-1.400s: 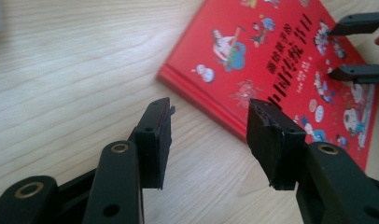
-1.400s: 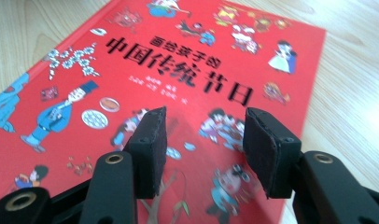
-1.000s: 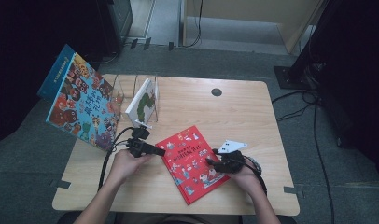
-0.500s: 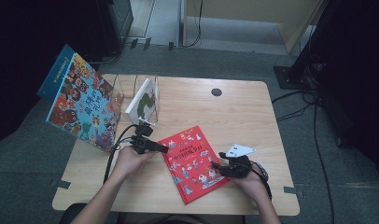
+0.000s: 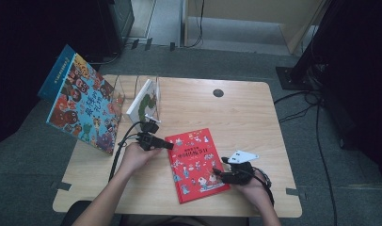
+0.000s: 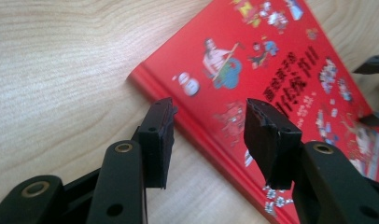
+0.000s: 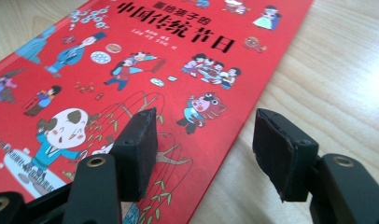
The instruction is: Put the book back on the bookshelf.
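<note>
- Sitting just off the red picture book's right edge, the right gripper has drawn back from the cover since a second ago; its jaws have just been opening and are gaping wide, nothing between them.
- Hovering at the book's upper left corner, the left gripper is standing partly open, straddling the spine edge without pinching.
- Lying flat on the wooden table, the book is running its long axis diagonally, title end away from the person.
- Showing in the left gripper view, the book's far corner is cut off.
</note>
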Demonstrator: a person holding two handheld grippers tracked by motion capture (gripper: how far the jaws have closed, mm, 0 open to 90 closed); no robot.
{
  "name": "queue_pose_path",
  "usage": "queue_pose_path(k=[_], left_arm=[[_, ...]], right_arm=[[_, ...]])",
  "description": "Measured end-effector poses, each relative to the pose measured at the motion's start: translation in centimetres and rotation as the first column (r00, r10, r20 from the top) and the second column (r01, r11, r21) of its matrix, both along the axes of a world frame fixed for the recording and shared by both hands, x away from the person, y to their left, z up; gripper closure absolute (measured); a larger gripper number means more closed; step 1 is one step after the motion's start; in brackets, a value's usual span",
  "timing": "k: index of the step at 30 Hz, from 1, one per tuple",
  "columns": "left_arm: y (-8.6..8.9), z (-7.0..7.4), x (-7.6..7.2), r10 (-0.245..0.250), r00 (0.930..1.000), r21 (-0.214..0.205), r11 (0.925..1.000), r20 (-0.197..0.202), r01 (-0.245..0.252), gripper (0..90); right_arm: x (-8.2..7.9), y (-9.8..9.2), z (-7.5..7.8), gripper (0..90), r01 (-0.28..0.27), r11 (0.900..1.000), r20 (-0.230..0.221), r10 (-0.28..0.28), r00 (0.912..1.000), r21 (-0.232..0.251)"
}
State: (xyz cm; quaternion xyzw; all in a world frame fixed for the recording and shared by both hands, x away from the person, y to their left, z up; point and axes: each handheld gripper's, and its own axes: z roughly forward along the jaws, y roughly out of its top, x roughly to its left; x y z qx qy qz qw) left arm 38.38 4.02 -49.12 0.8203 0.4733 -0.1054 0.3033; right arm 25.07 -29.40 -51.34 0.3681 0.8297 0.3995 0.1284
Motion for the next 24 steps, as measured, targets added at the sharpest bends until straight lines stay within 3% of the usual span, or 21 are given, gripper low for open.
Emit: queue_pose_path(k=[5,7,12,14,15,18,24], left_arm=[[-0.3,-0.3,0.0,-0.002,0.9998,-0.016,0.9999,0.018,0.002,52.1],[-0.5,-0.2,-0.2,-0.016,0.9998,-0.011,0.9998,0.007,0.016,50.8],[-1.1,0.1,-1.0,-0.063,0.9976,0.042,0.9972,0.029,0.061,48.1],[-1.2,0.2,-1.2,-0.063,0.9977,0.046,0.997,0.023,0.062,47.1],[-1.1,0.2,-1.2,-0.066,0.9976,0.04,0.9971,0.022,0.065,47.0],[-0.4,-0.1,-1.1,-0.017,0.9994,-0.045,0.9989,-0.03,0.016,49.7],[-0.6,-0.3,-2.4,-0.023,0.9991,-0.043,0.9988,-0.037,0.021,47.0]], right_arm=[[-1.0,0.3,0.1,37.2,-0.002,1.0,-0.015,0.002,0.9999,-0.005],[-1.3,0.4,0.0,36.9,0.004,1.0,-0.014,-0.003,0.9999,0.001],[-1.4,0.2,-0.2,37.6,0.026,0.9992,-0.036,-0.025,0.999,0.029],[-1.4,0.2,-0.2,37.8,0.032,0.9986,-0.046,-0.03,0.9985,0.042],[-1.3,0.3,-0.3,36.7,0.032,0.9984,-0.047,-0.03,0.9985,0.046],[-1.2,0.5,-0.3,35.0,0.037,0.9983,-0.047,-0.035,0.9983,0.044],[-1.0,0.7,-0.3,33.9,0.051,0.9977,-0.053,-0.048,0.9974,0.044]])
